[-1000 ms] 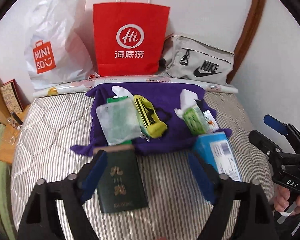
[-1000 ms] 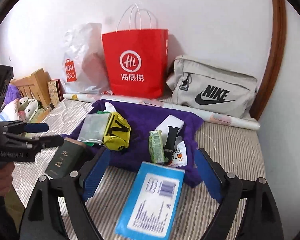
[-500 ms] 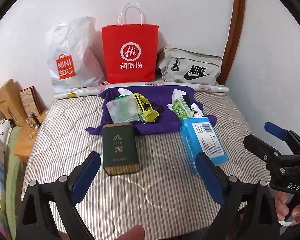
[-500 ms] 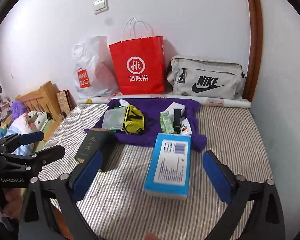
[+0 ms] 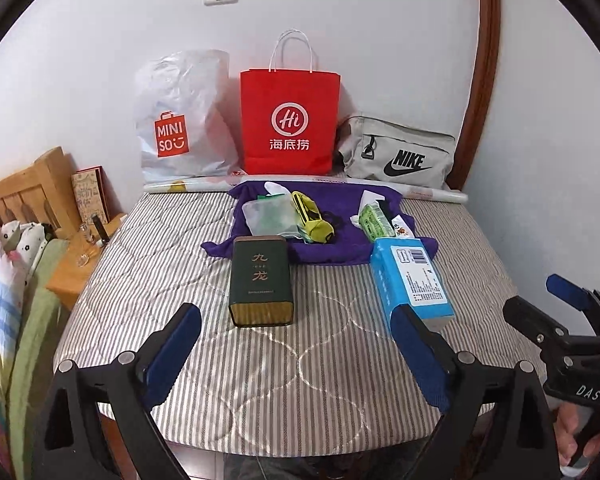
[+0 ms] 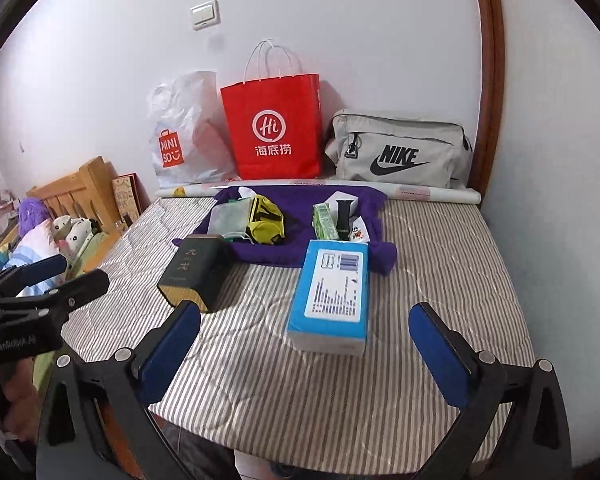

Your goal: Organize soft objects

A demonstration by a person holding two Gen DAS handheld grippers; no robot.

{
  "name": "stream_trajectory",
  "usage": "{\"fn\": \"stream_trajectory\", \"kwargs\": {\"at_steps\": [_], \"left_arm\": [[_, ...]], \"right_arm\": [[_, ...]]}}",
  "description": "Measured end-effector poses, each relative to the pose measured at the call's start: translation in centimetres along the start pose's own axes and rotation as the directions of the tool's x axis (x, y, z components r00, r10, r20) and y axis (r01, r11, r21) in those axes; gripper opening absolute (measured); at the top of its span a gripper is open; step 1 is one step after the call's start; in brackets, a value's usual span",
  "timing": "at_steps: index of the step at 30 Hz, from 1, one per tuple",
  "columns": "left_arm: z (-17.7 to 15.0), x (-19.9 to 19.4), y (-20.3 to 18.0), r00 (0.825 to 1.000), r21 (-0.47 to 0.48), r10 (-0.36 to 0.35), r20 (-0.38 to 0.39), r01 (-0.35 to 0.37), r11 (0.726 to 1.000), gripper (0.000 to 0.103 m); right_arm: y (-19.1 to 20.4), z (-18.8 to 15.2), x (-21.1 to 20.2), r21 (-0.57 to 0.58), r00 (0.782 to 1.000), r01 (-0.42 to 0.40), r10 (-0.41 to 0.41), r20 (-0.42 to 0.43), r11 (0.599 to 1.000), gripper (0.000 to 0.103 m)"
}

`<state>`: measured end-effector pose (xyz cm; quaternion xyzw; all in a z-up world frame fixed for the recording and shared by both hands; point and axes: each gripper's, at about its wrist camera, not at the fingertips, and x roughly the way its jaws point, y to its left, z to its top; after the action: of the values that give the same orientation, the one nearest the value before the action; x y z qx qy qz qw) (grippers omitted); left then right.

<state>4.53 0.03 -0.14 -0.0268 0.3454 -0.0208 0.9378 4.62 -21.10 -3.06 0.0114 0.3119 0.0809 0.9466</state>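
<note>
A purple cloth (image 5: 340,248) (image 6: 300,204) lies on the striped mattress (image 5: 300,360) and carries a clear pouch (image 5: 270,218), a yellow pouch (image 5: 314,220) (image 6: 265,220) and a green tissue pack (image 5: 374,222) (image 6: 325,222). A dark green box (image 5: 260,280) (image 6: 194,272) and a blue box (image 5: 412,280) (image 6: 332,292) lie in front of it. My left gripper (image 5: 296,344) is open and empty, near the mattress's front edge, short of the green box. My right gripper (image 6: 304,340) is open and empty, short of the blue box.
A white MINISO bag (image 5: 180,132), a red paper bag (image 5: 290,128) and a grey Nike bag (image 5: 400,156) stand against the back wall behind a paper roll (image 5: 432,194). A wooden headboard (image 5: 28,188), nightstand (image 5: 84,260) and bedding are at the left.
Both grippers have pulled back from the boxes and cloth to the mattress's front edge; the objects now look farther away. Both stayed open and empty.
</note>
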Motion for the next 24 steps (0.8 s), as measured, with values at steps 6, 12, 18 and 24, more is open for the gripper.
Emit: {"fn": "stream_trajectory", "kwargs": {"at_steps": [6, 12, 18, 24], "left_arm": [[-1.4, -1.1, -0.7, 1.0, 0.009, -0.015, 0.02, 0.014, 1.0, 0.096], [-2.1, -1.7, -1.1, 0.999, 0.013, -0.026, 0.025, 0.025, 1.0, 0.096], [-2.5, -2.0, -1.2, 0.999, 0.013, -0.022, 0.026, 0.021, 1.0, 0.096], [-2.6, -2.3, -1.1, 0.999, 0.01, -0.015, 0.029, 0.015, 1.0, 0.096]], "right_arm": [[0.2, -0.9, -1.3, 0.006, 1.0, -0.002, 0.002, 0.009, 1.0, 0.103], [0.4, -1.5, -2.3, 0.003, 1.0, -0.001, 0.001, 0.014, 1.0, 0.103], [0.5, -1.8, -3.0, 0.006, 1.0, 0.001, -0.001, 0.022, 1.0, 0.103], [0.8, -1.9, -3.4, 0.001, 1.0, -0.004, 0.004, 0.027, 1.0, 0.102]]}}
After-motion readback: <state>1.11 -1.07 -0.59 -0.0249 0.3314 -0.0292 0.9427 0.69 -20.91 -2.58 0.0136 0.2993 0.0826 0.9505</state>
